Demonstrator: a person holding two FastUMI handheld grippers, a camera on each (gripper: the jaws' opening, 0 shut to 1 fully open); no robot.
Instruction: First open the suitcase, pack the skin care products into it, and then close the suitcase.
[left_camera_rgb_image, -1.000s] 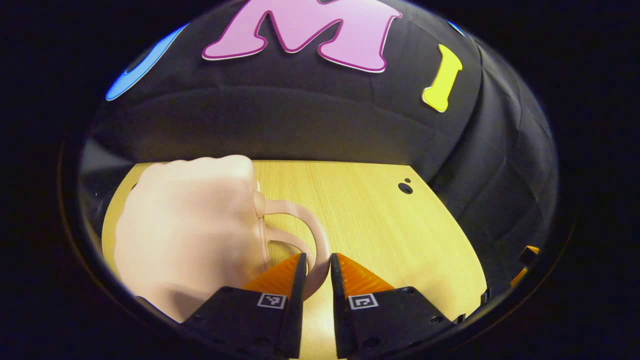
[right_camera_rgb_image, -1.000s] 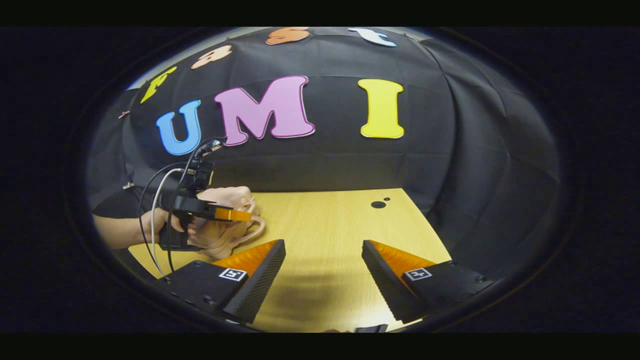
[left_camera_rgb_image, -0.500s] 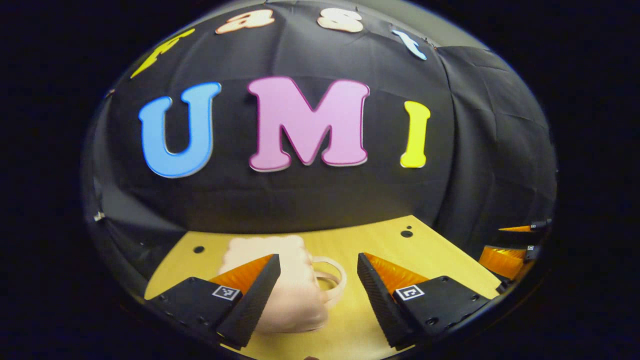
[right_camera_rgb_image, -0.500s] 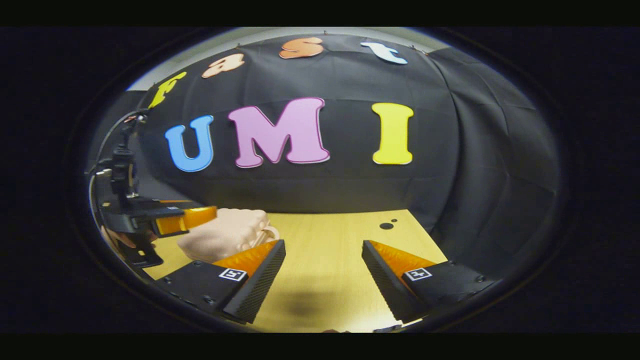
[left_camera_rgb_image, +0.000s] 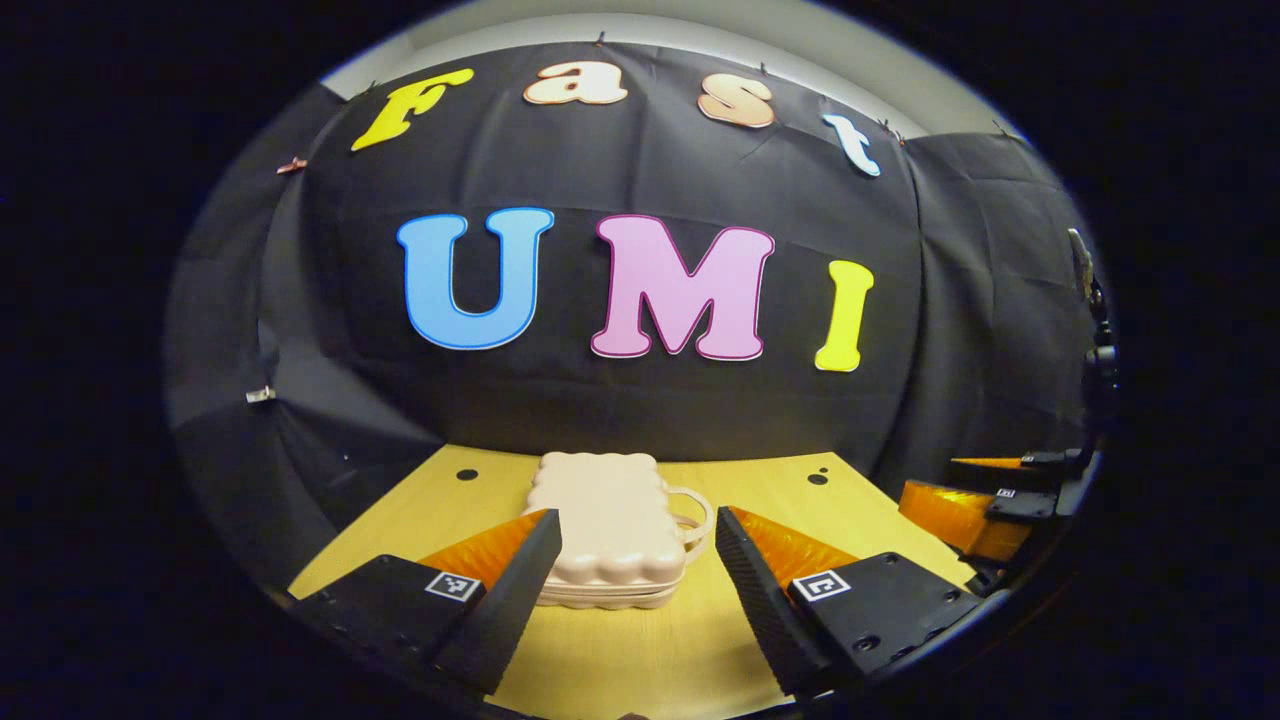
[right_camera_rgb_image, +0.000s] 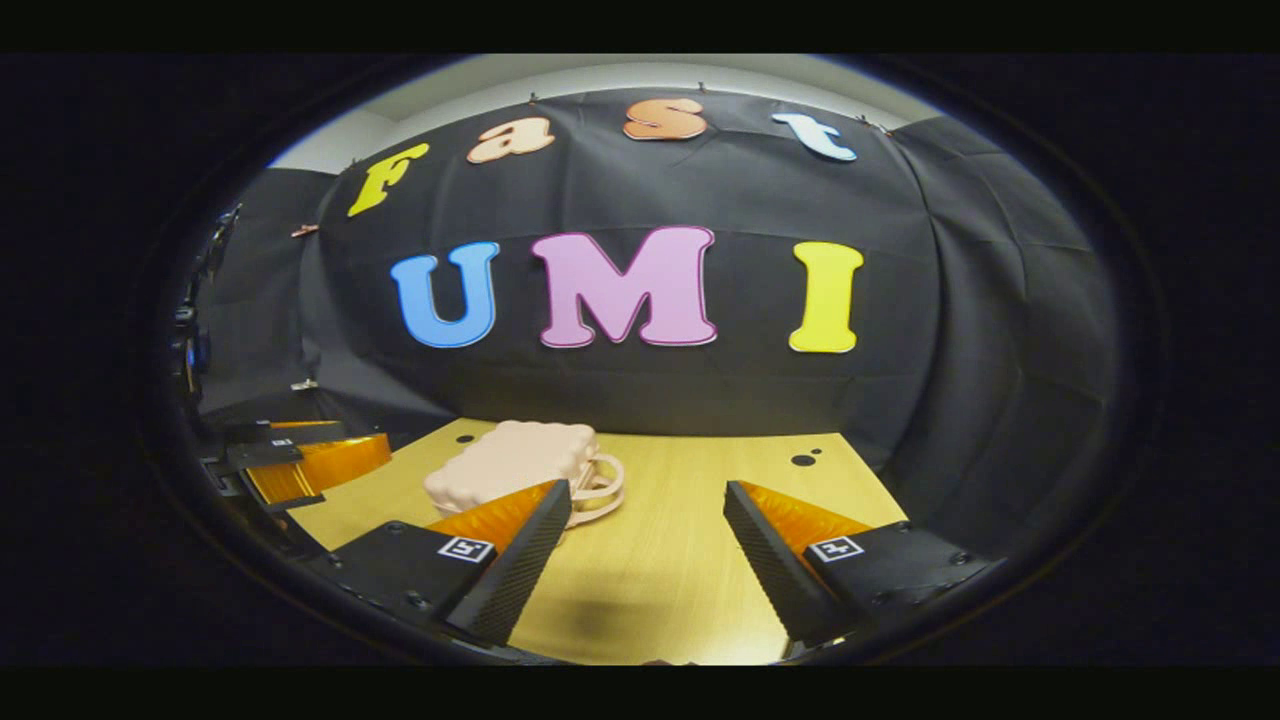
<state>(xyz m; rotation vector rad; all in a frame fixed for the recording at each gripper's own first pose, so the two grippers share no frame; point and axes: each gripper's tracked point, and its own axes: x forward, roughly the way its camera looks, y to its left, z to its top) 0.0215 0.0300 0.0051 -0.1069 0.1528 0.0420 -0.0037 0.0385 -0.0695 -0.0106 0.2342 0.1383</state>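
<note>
A small pale pink suitcase (left_camera_rgb_image: 610, 525) with scalloped edges lies flat and closed on the wooden table (left_camera_rgb_image: 690, 660), its handle (left_camera_rgb_image: 693, 520) pointing right. My left gripper (left_camera_rgb_image: 638, 560) is open, pulled back from the case, which sits just beyond and between its fingers. In the right gripper view the same suitcase (right_camera_rgb_image: 510, 462) lies left of centre with its handle (right_camera_rgb_image: 600, 490) toward the table's middle. My right gripper (right_camera_rgb_image: 647, 540) is open over bare wood, the case partly behind its left finger. No skin care products are in view.
The right gripper (left_camera_rgb_image: 990, 495) appears at the right edge of the left gripper view, and the left gripper (right_camera_rgb_image: 300, 462) at the left edge of the right gripper view. Small dark holes (right_camera_rgb_image: 803, 460) mark the table's far right. The black cloth wall stands behind the table.
My left gripper let go of the suitcase handle, opened and drew back and up. The suitcase now lies flat and closed. The right gripper also drew back.
</note>
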